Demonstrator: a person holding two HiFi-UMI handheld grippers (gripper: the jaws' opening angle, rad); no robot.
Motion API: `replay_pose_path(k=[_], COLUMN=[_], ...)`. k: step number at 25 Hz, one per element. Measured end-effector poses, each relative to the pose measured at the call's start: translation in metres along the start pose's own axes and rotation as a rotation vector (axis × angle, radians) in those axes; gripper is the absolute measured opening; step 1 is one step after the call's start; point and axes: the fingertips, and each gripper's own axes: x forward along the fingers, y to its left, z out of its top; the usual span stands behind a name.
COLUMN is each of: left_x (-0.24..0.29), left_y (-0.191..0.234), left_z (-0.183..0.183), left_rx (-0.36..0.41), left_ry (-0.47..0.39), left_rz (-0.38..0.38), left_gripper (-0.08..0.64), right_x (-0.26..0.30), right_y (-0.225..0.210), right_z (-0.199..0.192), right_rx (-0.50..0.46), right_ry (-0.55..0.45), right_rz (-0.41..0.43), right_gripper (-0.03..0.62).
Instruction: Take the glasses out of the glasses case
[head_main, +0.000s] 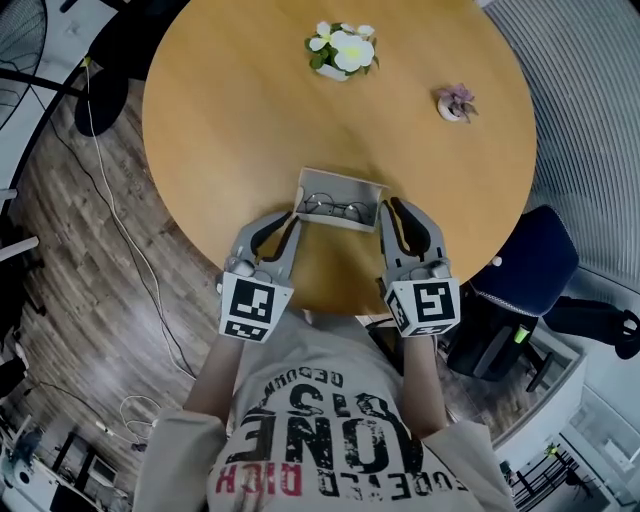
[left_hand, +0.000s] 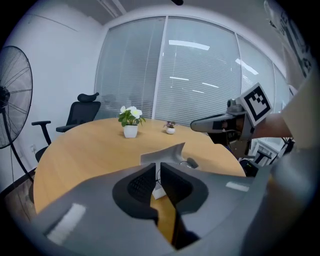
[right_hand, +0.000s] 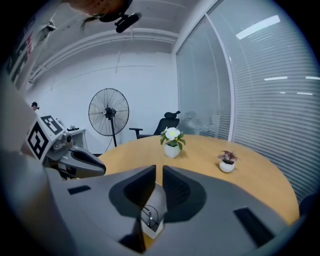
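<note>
L gripper (head_main: 297, 216), R gripper (head_main: 384, 213) on case (head_main: 345, 178)

glasses case (left_hand: 165, 154) – front hidden behind fingers (left_hand: 139, 185); fan (left_hand: 12, 95) cut off

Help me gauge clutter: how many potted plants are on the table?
2. The white-flowered plant stands on the table's far side, beyond the glasses case; the small purple plant stands to its right, near the table's edge. None seems hidden.

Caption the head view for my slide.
Left tongs and right tongs grip the ends of an open grey glasses case holding thin-rimmed glasses over a round wooden table.
</note>
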Motion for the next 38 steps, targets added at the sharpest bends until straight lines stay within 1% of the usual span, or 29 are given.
replay_pose_path(k=[3,6,8,13,16,18,20,23,27,30,33,34,35,36,38], left_x=[-0.014,-0.027,-0.035,-0.055,-0.064,-0.067,-0.069,-0.07,-0.06,-0.048,-0.034,-0.029,-0.024,-0.02,-0.011], left_y=[0.002,0.002,0.002,0.0,-0.005,-0.008,-0.009,-0.009,-0.009,-0.01,-0.017,-0.02,-0.022,-0.025,-0.03], left_z=[0.019,0.038,0.05,0.075,0.081,0.083,0.083,0.084,0.081,0.076,0.069,0.067,0.065,0.063,0.062], left_rx=[-0.015,-0.034,-0.054,-0.097,-0.101,-0.101,-0.098,-0.089,-0.049,-0.024,0.033,0.059,0.084,0.105,0.135], left_ry=[-0.063,-0.126,-0.167,-0.246,-0.266,-0.27,-0.27,-0.263,-0.228,-0.178,-0.113,-0.092,-0.074,-0.059,-0.038], left_rz=[0.024,0.039,0.044,0.049,0.042,0.04,0.038,0.033,0.005,-0.037,-0.1,-0.121,-0.14,-0.158,-0.189], left_gripper=[0.016,0.012,0.012,0.011,0.011,0.011,0.011,0.011,0.011,0.012,0.015,0.025,0.071,0.084,0.086], right_x=[-0.015,-0.034,-0.047,-0.072,-0.081,-0.084,-0.086,-0.089,-0.087,-0.085,-0.083,-0.082,-0.081,-0.08,-0.079], right_y=[0.001,0.004,0.006,0.014,0.021,0.024,0.025,0.028,0.029,0.032,0.034,0.034,0.033,0.032,0.029], right_z=[0.009,0.024,0.031,0.035,0.034,0.032,0.03,0.028,0.027,0.024,0.019,0.017,0.016,0.014,0.012], right_rx=[0.064,0.17,0.214,0.237,0.254,0.283,0.304,0.308,0.311,0.323,0.318,0.315,0.315,0.317,0.326], right_ry=[-0.03,-0.088,-0.121,-0.155,-0.168,-0.175,-0.18,-0.184,-0.187,-0.18,-0.159,-0.152,-0.146,-0.142,-0.137], right_rz=[-0.01,-0.009,-0.018,-0.048,-0.046,-0.043,-0.04,-0.037,-0.031,-0.024,-0.028,-0.031,-0.036,-0.041,-0.052], right_gripper=[0.038,0.034,0.034,0.032,0.031,0.031,0.031,0.031,0.031,0.032,0.032,0.032,0.032,0.032,0.032])
